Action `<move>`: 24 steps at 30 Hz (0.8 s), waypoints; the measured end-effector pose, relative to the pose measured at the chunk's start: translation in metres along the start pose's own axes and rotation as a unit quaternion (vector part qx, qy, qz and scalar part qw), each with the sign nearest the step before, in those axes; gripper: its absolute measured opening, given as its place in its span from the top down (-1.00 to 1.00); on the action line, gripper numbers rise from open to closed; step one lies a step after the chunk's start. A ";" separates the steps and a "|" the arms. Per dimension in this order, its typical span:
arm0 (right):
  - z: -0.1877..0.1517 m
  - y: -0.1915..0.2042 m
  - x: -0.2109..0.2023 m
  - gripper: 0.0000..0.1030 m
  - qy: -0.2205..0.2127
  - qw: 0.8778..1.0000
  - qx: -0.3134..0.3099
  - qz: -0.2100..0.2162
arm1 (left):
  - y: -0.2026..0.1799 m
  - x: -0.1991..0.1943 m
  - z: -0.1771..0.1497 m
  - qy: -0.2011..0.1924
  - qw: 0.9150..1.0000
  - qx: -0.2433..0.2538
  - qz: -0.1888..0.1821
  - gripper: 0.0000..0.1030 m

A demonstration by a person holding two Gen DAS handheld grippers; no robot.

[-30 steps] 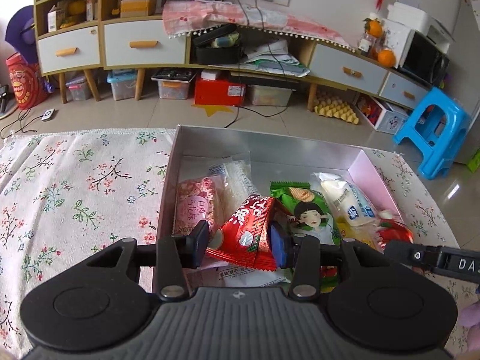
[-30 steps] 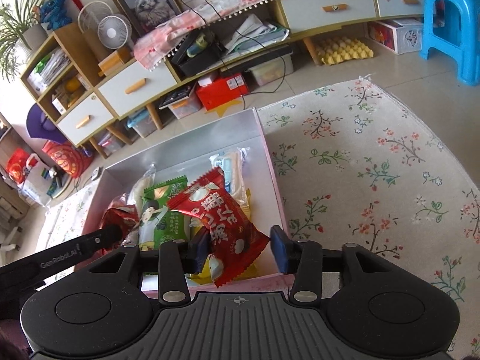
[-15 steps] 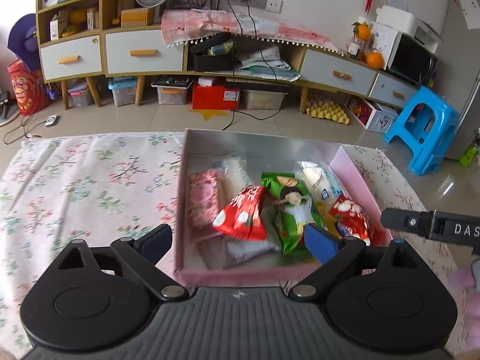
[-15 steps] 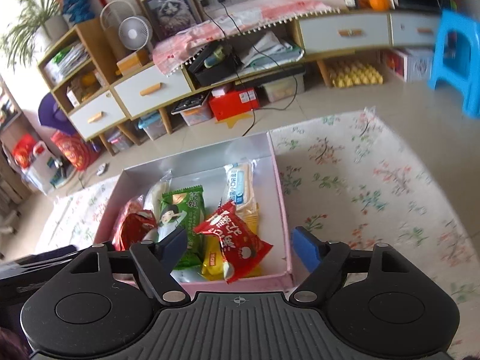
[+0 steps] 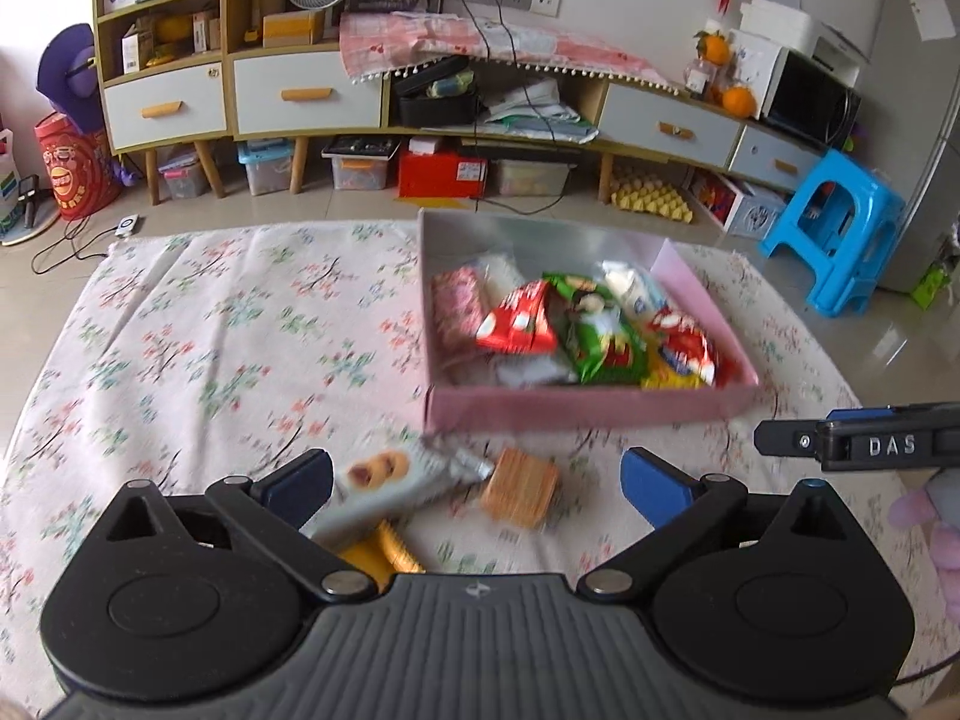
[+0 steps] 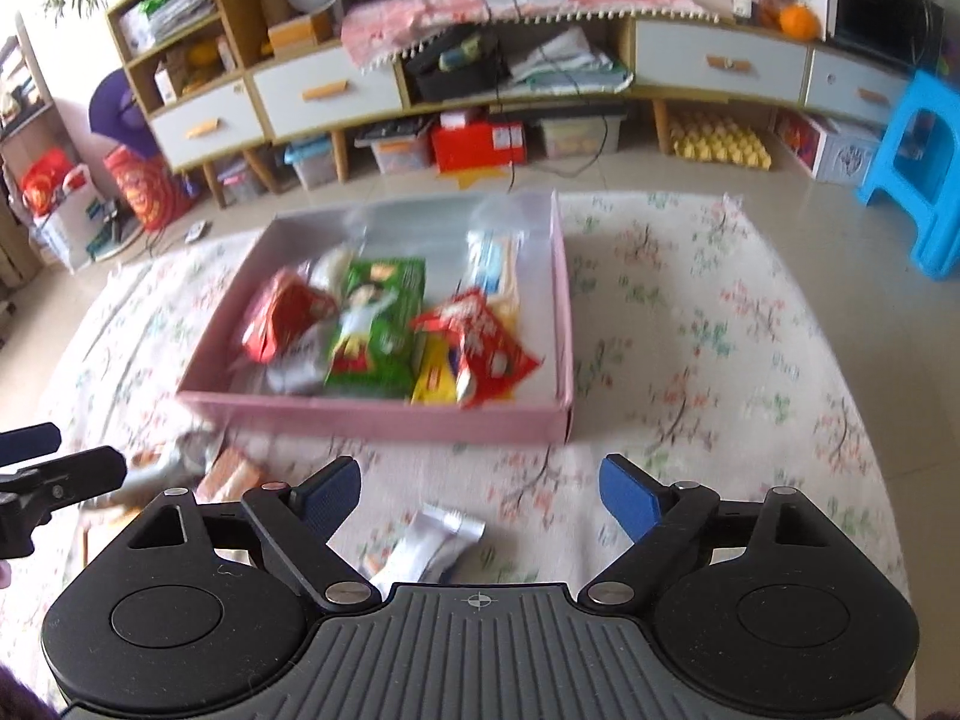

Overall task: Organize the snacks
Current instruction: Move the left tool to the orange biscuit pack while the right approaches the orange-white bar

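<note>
Both grippers have pulled back from the pink box (image 5: 588,405) since 1.0 s ago, when each pinched a red packet; both red packets now lie inside it and new snacks show on the flowered cloth (image 5: 240,348) in front. In the left wrist view, the left gripper (image 5: 477,483) has its fingers (image 5: 300,477) spread wide, holding nothing. Between them lie a grey biscuit packet (image 5: 390,489), a yellow packet (image 5: 378,555) under its near end, and, just right of it, an orange cracker pack (image 5: 521,495). Beyond, the box holds, from left to right, a pink packet (image 5: 459,309), a red packet (image 5: 519,321), a green packet (image 5: 597,330), a white-and-blue packet (image 5: 633,294) and a second red packet (image 5: 690,342). In the right wrist view, the right gripper (image 6: 480,492) is also wide apart and empty, with a silver packet (image 6: 429,546) on the cloth between its fingers (image 6: 630,498). The box stands just beyond, its near wall blurred.
</note>
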State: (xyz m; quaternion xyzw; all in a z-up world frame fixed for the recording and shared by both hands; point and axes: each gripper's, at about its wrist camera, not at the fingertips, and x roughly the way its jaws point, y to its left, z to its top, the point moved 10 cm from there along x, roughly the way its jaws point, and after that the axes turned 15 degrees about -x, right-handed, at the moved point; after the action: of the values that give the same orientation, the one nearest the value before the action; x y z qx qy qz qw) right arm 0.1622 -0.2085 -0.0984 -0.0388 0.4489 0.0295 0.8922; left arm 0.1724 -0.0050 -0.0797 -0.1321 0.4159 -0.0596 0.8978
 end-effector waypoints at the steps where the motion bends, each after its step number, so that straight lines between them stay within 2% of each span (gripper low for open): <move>1: -0.003 0.002 0.000 -0.72 0.005 1.000 0.001 0.002 | 0.001 -0.002 -0.003 0.000 1.000 0.001 0.000 -0.99; 5: -0.013 0.009 -0.004 -0.72 0.017 1.000 0.012 0.006 | 0.008 -0.006 -0.018 -0.010 1.000 0.011 0.001 -0.99; 10: -0.030 0.022 0.000 -0.72 0.046 0.997 0.048 0.039 | 0.011 -0.002 -0.039 -0.007 0.998 0.069 0.003 -0.99; 13: -0.044 0.031 0.010 -0.72 0.073 0.994 0.059 0.047 | 0.012 0.004 -0.057 0.012 0.997 0.078 -0.027 -0.99; 17: -0.060 0.038 0.025 -0.72 0.106 0.991 0.072 0.037 | 0.010 0.008 -0.069 0.030 0.992 0.103 -0.058 -0.99; 21: -0.061 0.042 0.034 -0.72 0.112 0.988 0.105 0.035 | 0.007 0.010 -0.081 0.044 0.987 0.138 -0.072 -0.98; 24: -0.056 0.044 0.039 -0.72 0.109 0.987 0.113 0.016 | 0.005 0.011 -0.087 0.052 0.985 0.145 -0.080 -0.95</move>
State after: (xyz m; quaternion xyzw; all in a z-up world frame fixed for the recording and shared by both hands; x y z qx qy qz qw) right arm 0.1370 -0.1689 -0.1652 0.0669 0.5445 -0.0115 0.8360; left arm 0.1133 -0.0194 -0.1432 -0.0303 0.4374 -0.1977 0.8768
